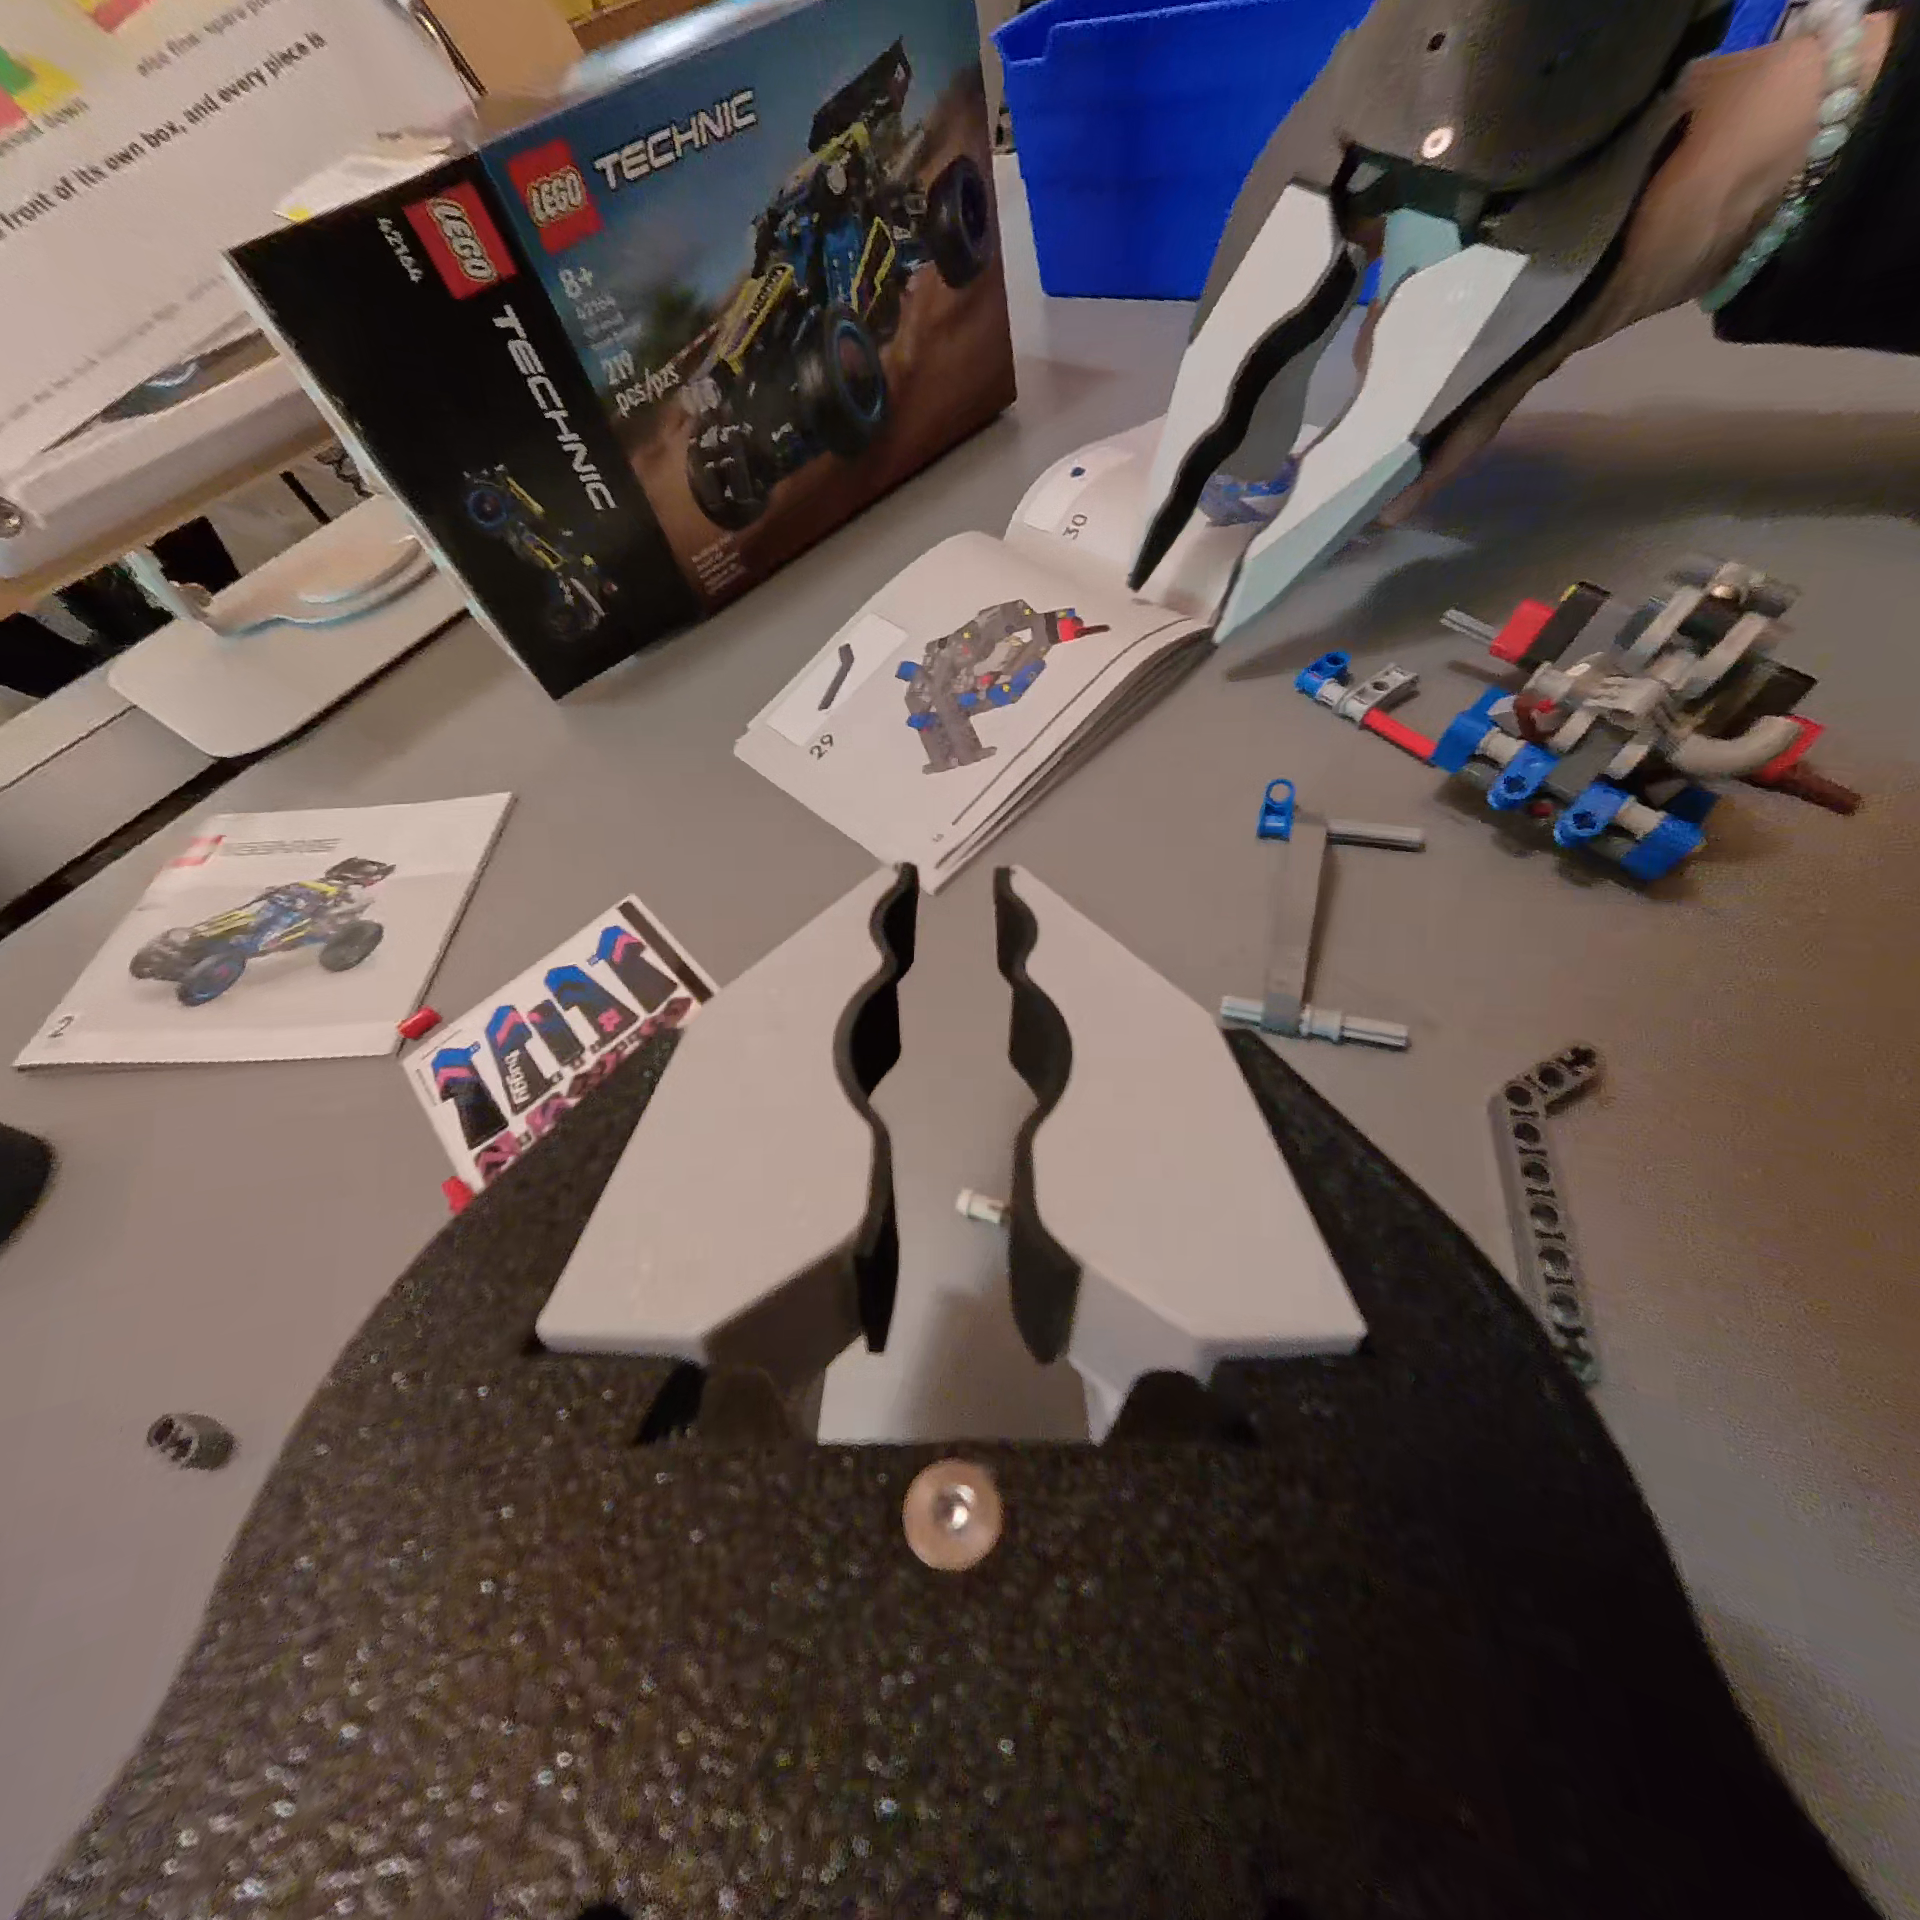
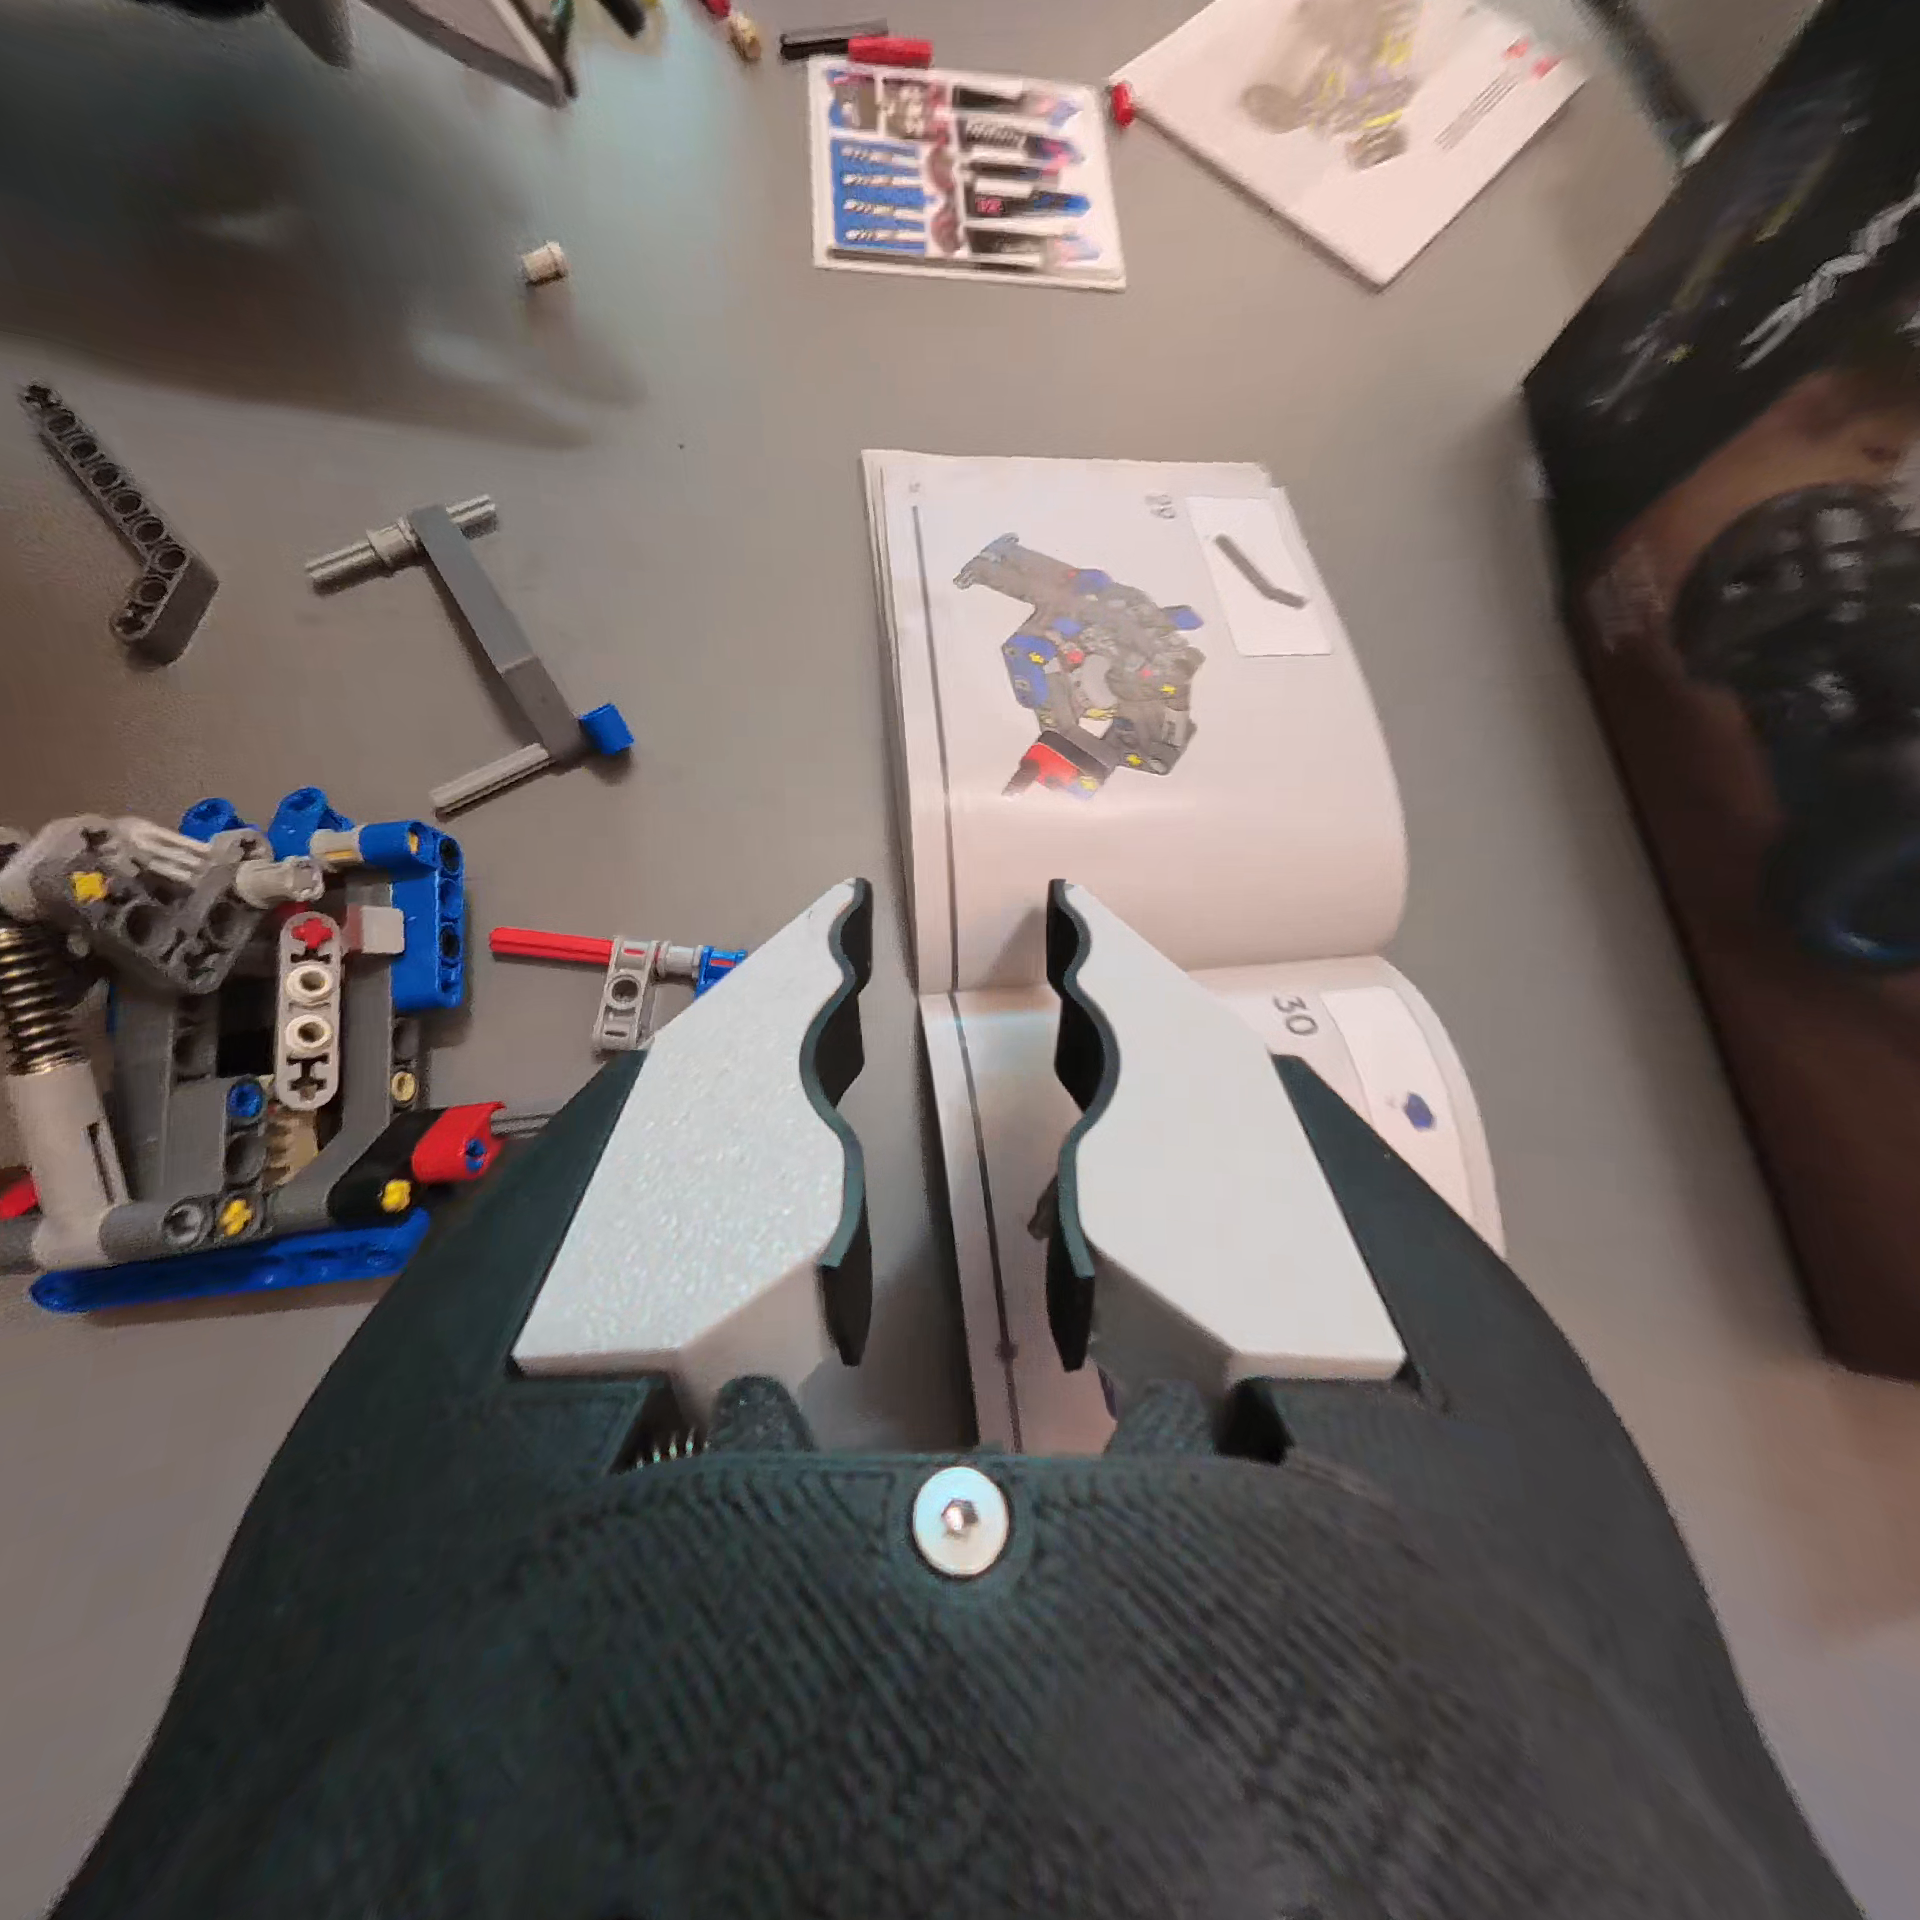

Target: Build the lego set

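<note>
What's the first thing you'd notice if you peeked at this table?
The half-built blue and grey lego model at the table's edge, beside the open instruction booklet. The right gripper hovers open over the booklet's pages. Behind stands the big set box picturing a buggy.

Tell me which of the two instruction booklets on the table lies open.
The instruction booklet under the right gripper lies open, showing a build step. The second booklet, beside the sticker sheet, is shut, cover up.
</note>
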